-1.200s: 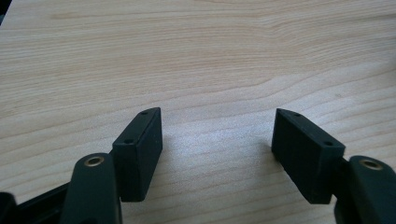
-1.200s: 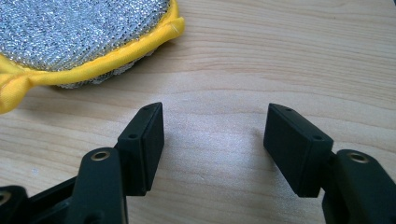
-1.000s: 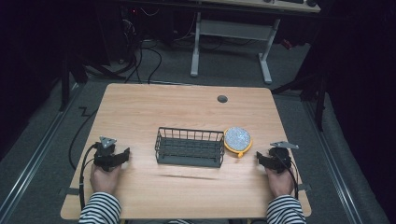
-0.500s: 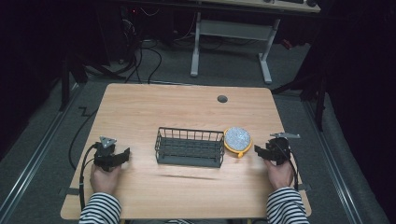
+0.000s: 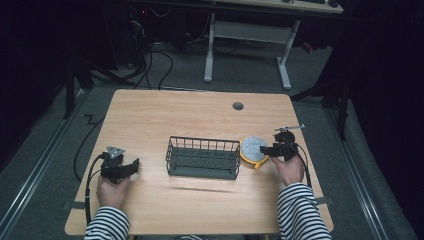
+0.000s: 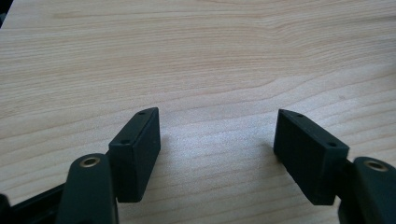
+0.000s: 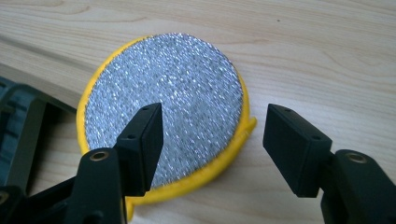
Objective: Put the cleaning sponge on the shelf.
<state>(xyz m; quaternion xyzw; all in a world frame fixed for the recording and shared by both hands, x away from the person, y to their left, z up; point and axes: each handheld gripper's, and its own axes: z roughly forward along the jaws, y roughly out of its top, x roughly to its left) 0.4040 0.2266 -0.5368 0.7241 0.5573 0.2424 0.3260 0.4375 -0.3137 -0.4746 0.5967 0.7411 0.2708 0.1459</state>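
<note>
The scrubber lies flat on the table, silver face up, just beside the right end of the basket. It is round, so it has no long axis; a small yellow tab points toward the right gripper. That gripper's jaws have just been opening and stand apart over the scrubber's near edge, nothing clamped. The step in hand is likely the approach to grasp. The next move calls for lowering the jaws astride the rim and closing. The left gripper rests on the table, jaws apart, empty.
</note>
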